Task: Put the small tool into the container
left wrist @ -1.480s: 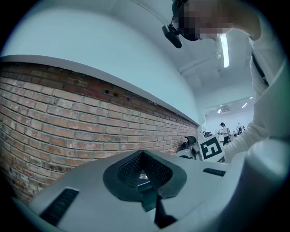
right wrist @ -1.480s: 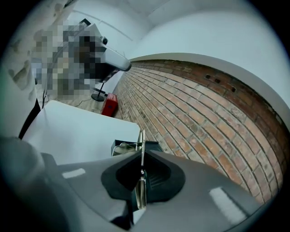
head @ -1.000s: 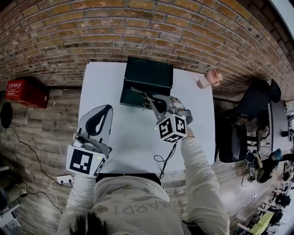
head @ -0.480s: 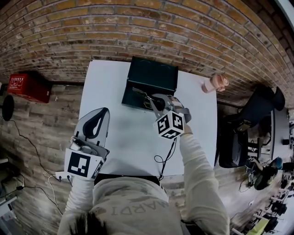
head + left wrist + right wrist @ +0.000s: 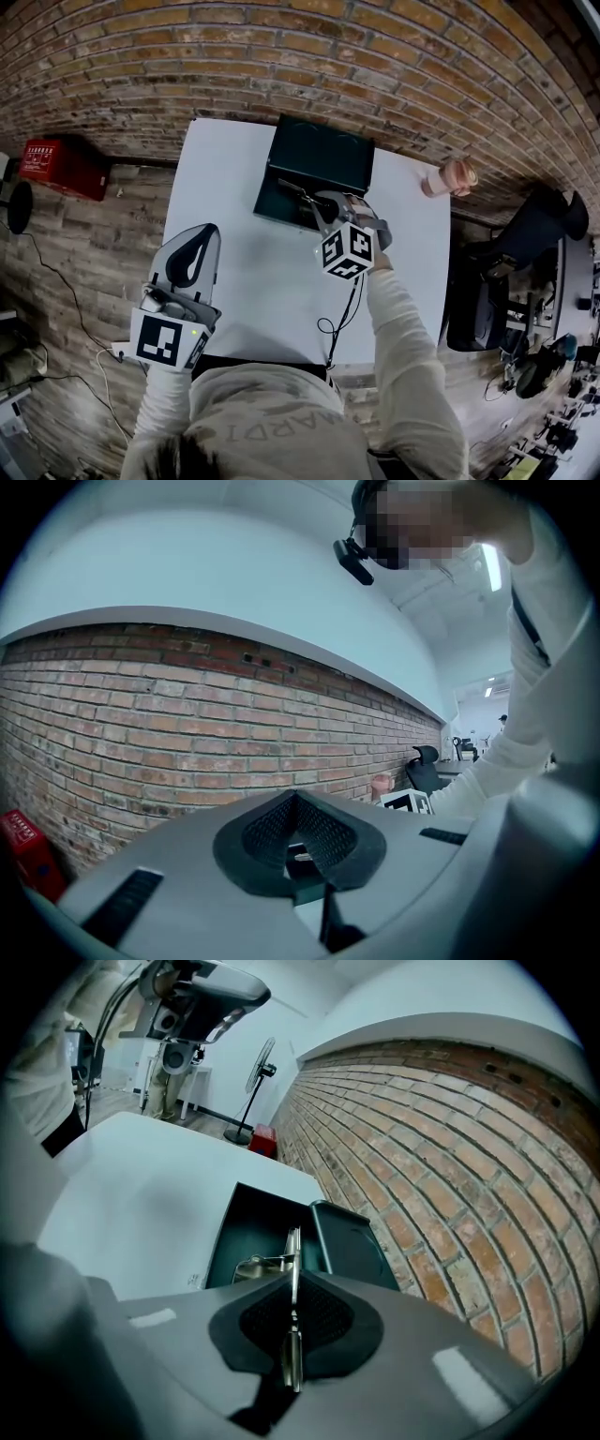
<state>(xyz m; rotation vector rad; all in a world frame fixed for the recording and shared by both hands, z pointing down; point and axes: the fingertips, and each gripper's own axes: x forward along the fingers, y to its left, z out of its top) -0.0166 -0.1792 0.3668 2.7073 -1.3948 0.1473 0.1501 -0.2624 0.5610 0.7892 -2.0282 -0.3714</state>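
A dark green container point(image 5: 319, 150) stands open at the far side of the white table point(image 5: 220, 178). My right gripper point(image 5: 319, 208) hovers at its near edge, shut on a small metal tool point(image 5: 292, 190) that sticks out over the box. In the right gripper view the tool point(image 5: 292, 1246) stands edge-on between the right gripper point(image 5: 293, 1288) jaws, above the container's dark inside point(image 5: 239, 1232), with the raised lid point(image 5: 352, 1241) to the right. My left gripper point(image 5: 208, 234) hangs over the table's left front, shut and empty, aimed at the brick wall.
A pink cup point(image 5: 450, 176) stands at the table's far right corner. A red box point(image 5: 56, 169) sits to the left of the table and a black chair point(image 5: 525, 234) to its right. A thin cable point(image 5: 333, 328) hangs at the table's near edge.
My right gripper has edged a little closer to the container with the tool still in it. The left gripper has hardly moved.
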